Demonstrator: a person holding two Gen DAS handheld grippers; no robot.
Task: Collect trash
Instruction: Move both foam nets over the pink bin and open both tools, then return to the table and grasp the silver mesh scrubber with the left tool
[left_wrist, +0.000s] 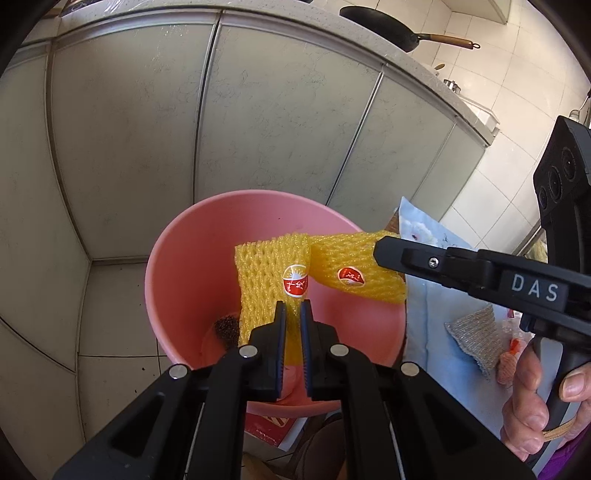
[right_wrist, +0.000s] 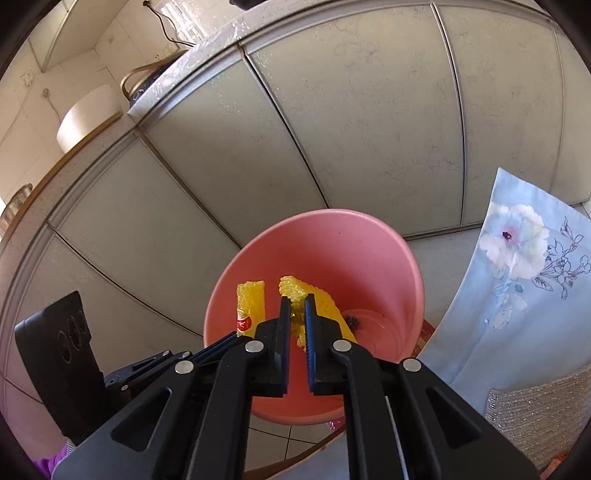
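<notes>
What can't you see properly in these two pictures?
- Bottom of the pink bucket: left wrist view, covered by the yellow foam nets and left claw.
- Dark clump in the bucket: right wrist view, too small to identify.
- Sticker print: too small to read.
- Silver scouring cloth: cut off by the edge.

Two yellow foam nets, the first (left_wrist: 271, 280) and the second (left_wrist: 354, 271), were counted, each bearing one red sticker. One pink bucket (left_wrist: 192, 266), one black pan (left_wrist: 380, 27), one flowered cloth (right_wrist: 517, 280) and two grippers, left (left_wrist: 293, 310) and right (right_wrist: 297, 304), were seen.
</notes>
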